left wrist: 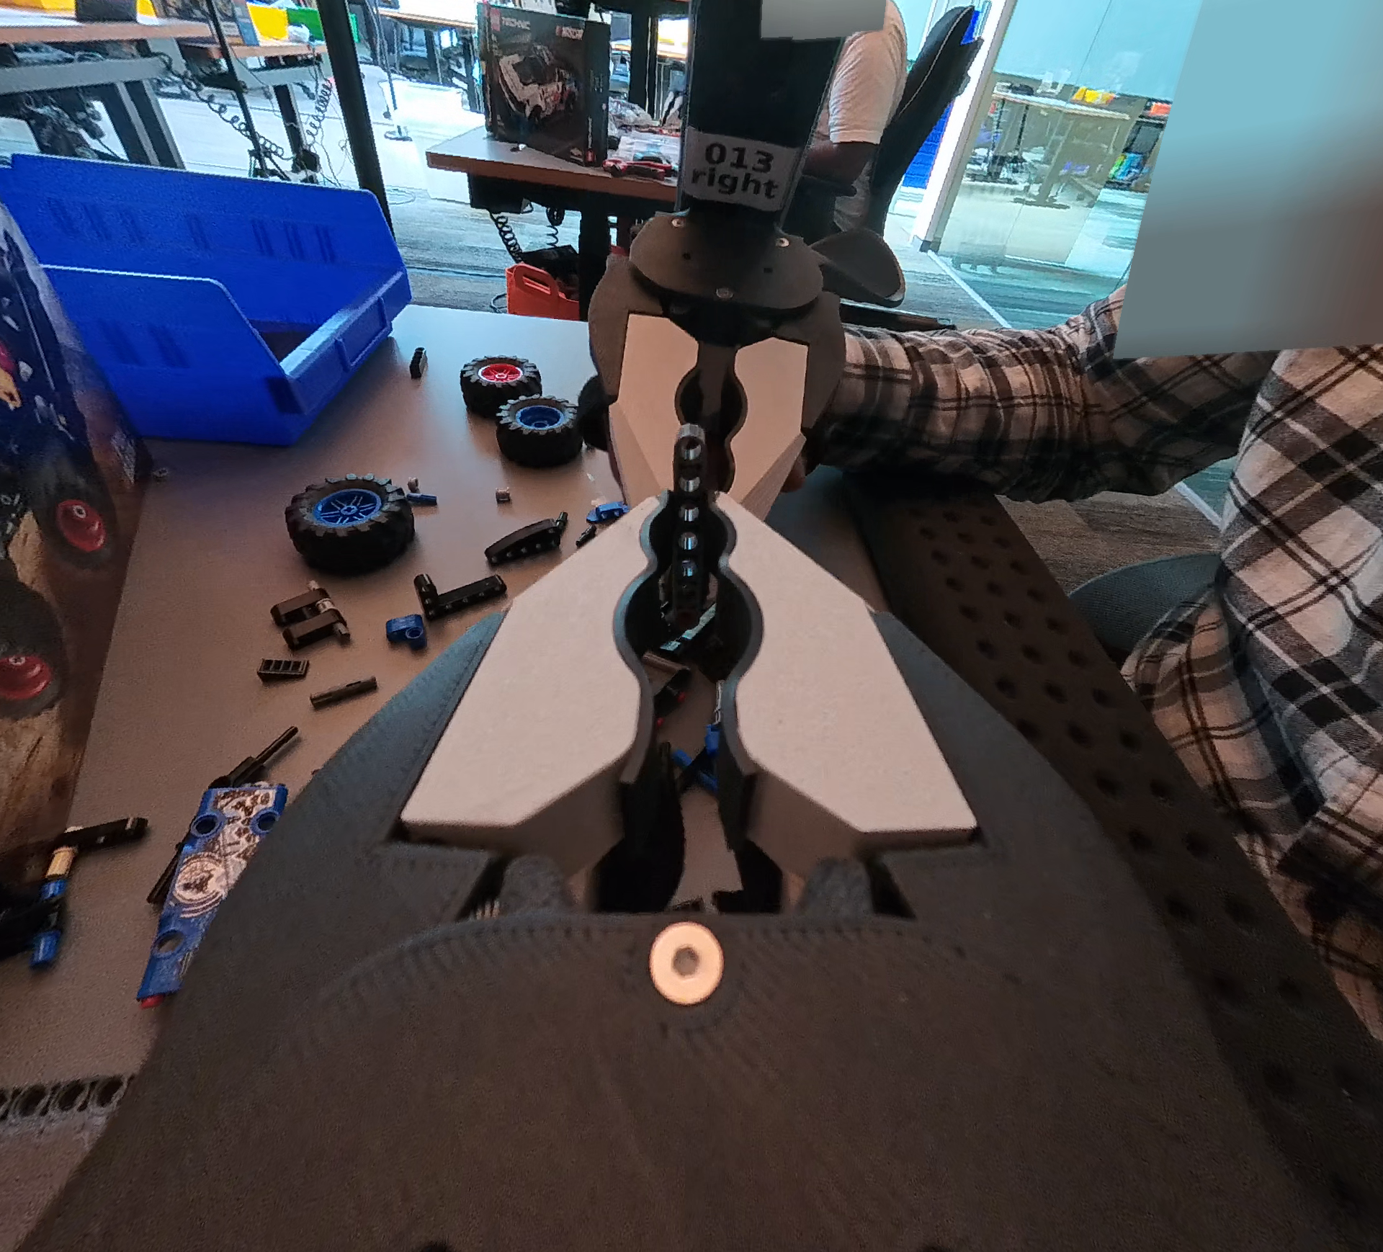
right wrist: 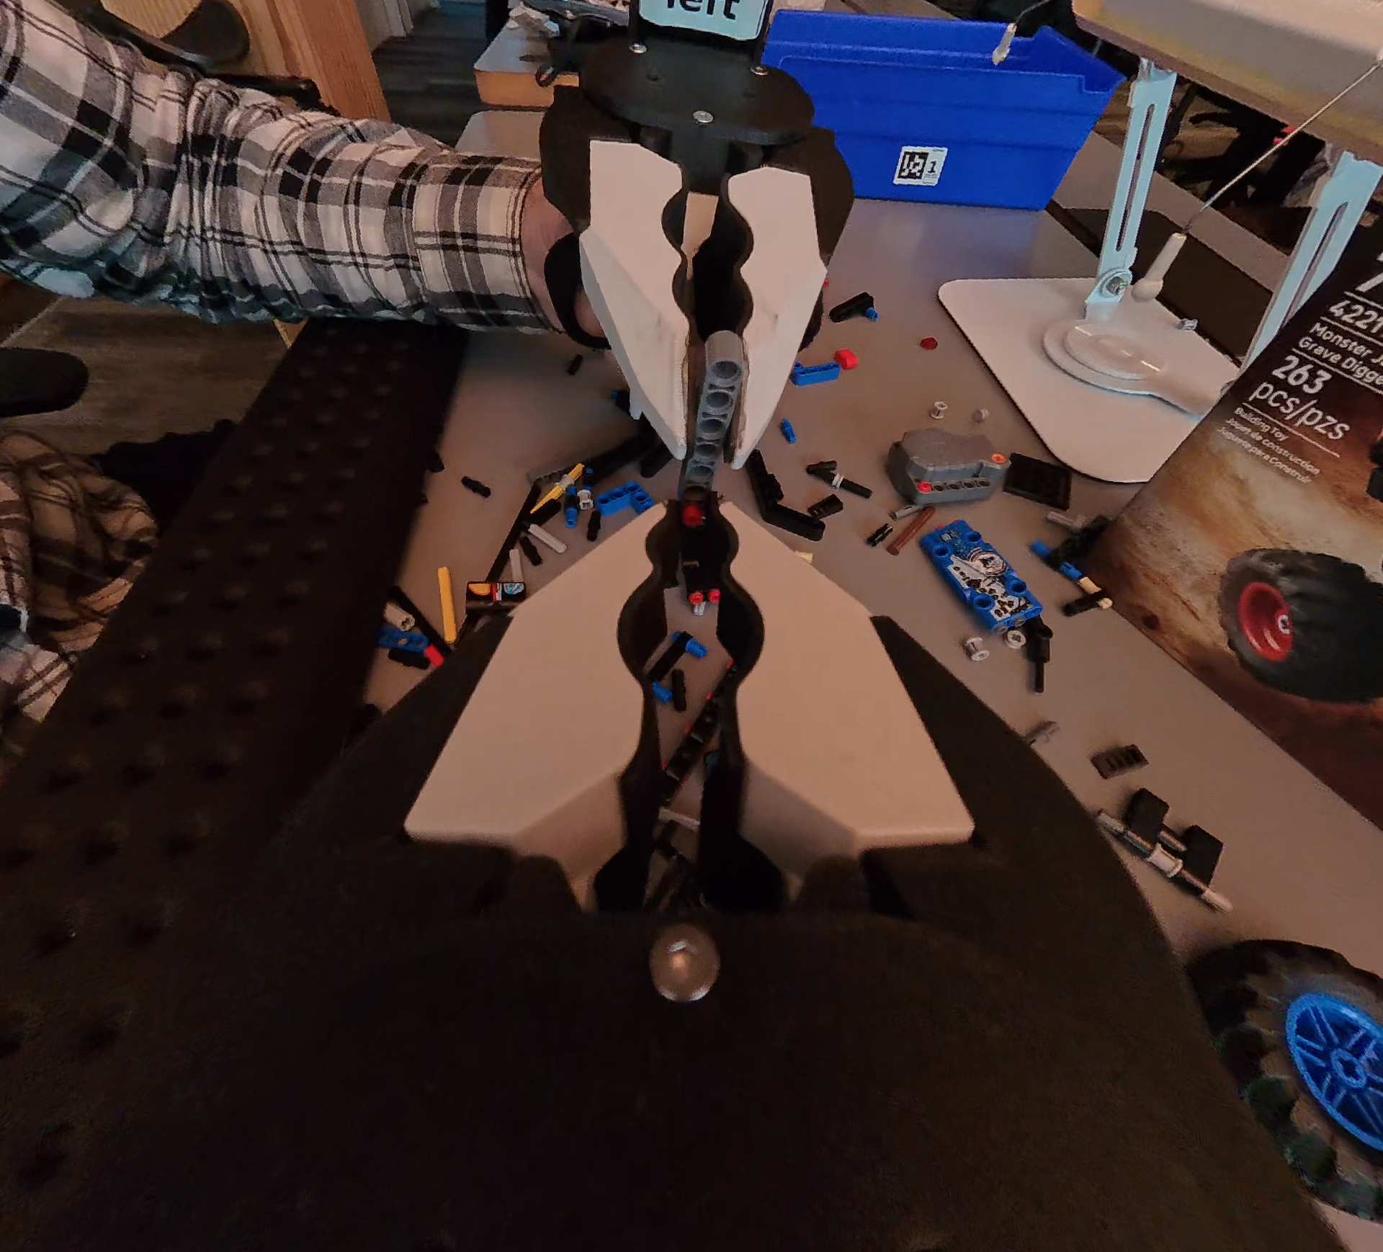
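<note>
- Left hand-held gripper (left wrist: 687, 512), centre of the frame, is clenched on a grey holed beam (left wrist: 688, 505).
- Right hand-held gripper (right wrist: 692, 516) grips the beam's other end, tip to tip.
- Below, the counter (left wrist: 224, 490) carries wheels (left wrist: 349, 518) and scattered small pieces; a blue bin (left wrist: 217, 295) sits upper left.

Black printed tool (left wrist: 685, 512) bodies, white wedge fingers (left wrist: 539, 677), silver screws, plaid sleeves (right wrist: 262, 198)
</note>
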